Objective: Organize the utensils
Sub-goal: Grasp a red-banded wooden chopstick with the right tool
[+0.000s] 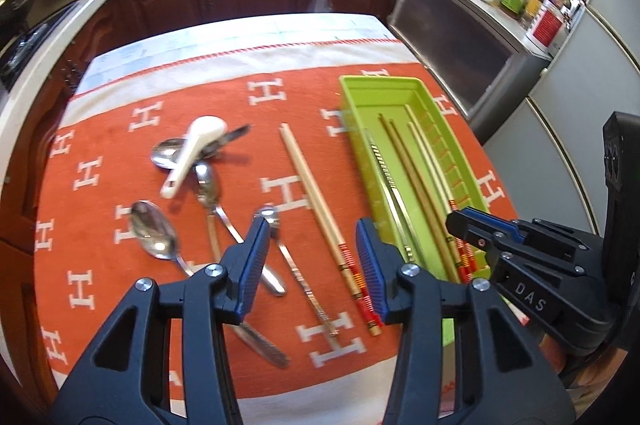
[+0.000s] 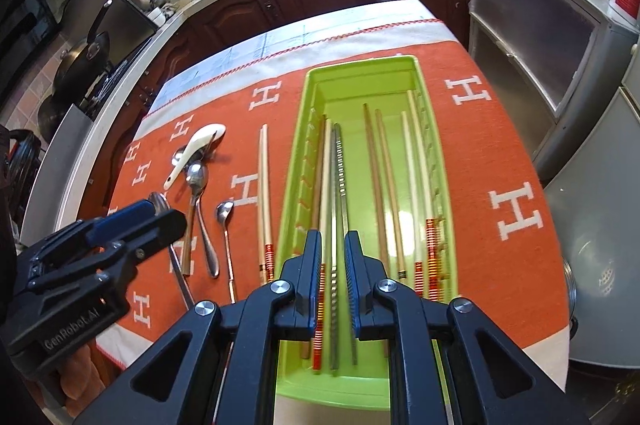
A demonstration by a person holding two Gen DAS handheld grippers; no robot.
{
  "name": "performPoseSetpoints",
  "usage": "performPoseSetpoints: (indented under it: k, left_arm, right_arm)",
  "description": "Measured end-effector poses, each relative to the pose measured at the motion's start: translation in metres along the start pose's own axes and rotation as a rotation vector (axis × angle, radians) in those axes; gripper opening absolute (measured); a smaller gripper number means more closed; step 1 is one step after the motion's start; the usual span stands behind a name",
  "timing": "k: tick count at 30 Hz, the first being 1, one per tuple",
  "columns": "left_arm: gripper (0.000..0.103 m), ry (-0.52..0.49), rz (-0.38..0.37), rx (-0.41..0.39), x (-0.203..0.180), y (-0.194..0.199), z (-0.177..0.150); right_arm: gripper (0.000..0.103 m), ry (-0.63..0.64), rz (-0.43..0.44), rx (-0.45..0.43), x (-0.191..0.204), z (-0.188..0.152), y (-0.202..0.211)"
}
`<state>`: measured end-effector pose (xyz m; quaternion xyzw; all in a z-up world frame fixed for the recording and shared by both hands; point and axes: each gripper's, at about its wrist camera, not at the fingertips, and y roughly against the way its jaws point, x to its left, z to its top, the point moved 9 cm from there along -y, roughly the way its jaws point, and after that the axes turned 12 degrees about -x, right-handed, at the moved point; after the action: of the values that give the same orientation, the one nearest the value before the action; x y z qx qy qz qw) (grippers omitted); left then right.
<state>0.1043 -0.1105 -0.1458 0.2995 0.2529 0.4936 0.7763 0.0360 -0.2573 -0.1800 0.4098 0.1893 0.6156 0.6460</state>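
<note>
Target for us now is the pale wooden chopstick pair with red-and-gold wound handles (image 1: 316,209), lying loose on the orange H-patterned cloth (image 1: 104,129) over the counter, just beside the left wall of the lime-green plastic utensil tray (image 1: 352,93). Long axis runs away from us, tips far, wound ends near, roughly parallel to the tray.

Left gripper (image 1: 316,257) hangs over the handle end, jaws apart and empty; the pair sits between the pads, nearer the right one, not touched. We judge the left hand is nearest: drop and close.

Right gripper (image 2: 333,277) is over the tray, jaws narrow, straddling the grey metal chopsticks (image 2: 340,209) below; we see no pad contact.

Further left: white ceramic soup spoon (image 1: 188,153) atop steel spoons (image 1: 154,229), unsorted.
</note>
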Motion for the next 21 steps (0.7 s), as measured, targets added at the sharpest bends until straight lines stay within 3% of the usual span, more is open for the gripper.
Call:
performPoseSetpoints:
  k: [6, 21]
  left_arm:
    - [0.042, -0.002, 0.066, -0.035, 0.025, 0.012, -0.002]
    - [0.042, 0.06, 0.139, -0.059, 0.068, 0.021, -0.008]
  right_arm:
    - [0.012, 0.031, 0.019, 0.01, 0.021, -0.004, -0.002]
    - [0.012, 0.1, 0.068, 0.019, 0.062, 0.005, -0.007]
